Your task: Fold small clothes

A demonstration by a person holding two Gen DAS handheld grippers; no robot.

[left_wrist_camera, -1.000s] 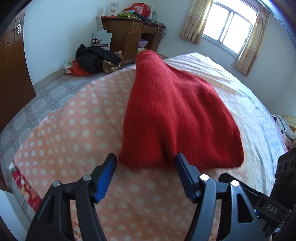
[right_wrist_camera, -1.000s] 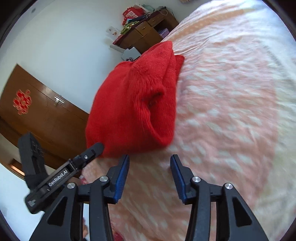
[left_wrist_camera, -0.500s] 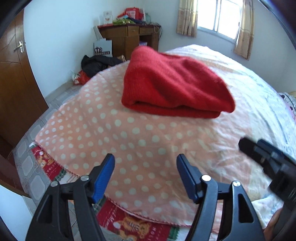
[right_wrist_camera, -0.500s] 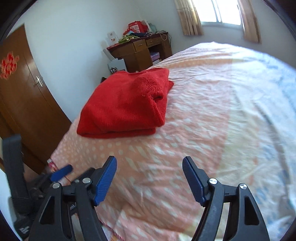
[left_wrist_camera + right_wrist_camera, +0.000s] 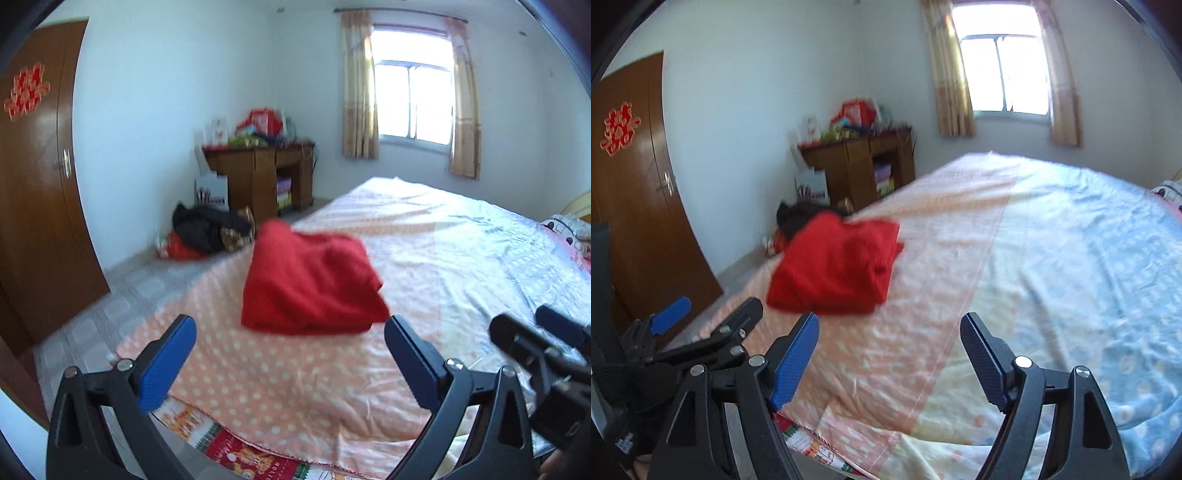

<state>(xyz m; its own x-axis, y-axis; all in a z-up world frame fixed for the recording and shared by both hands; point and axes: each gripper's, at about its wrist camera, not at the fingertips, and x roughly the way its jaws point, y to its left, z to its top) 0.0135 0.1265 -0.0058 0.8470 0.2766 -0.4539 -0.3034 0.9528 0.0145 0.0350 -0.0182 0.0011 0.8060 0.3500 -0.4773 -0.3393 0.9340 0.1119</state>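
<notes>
Folded red knitted sweater [image 5: 310, 284] lies on the peach polka-dot bedspread [image 5: 288, 369], ahead of both your tools and touching neither. Your left tool [image 5: 290, 365] has its jaws opening wide with nothing between them; your right tool [image 5: 888, 363] is also opening, empty, with the sweater ahead and to its left. Beyond the sweater sit a dark heap of clothes [image 5: 207, 230] on the floor and a brown wooden desk [image 5: 258, 177]. Nothing lies between the tools and the sweater.
</notes>
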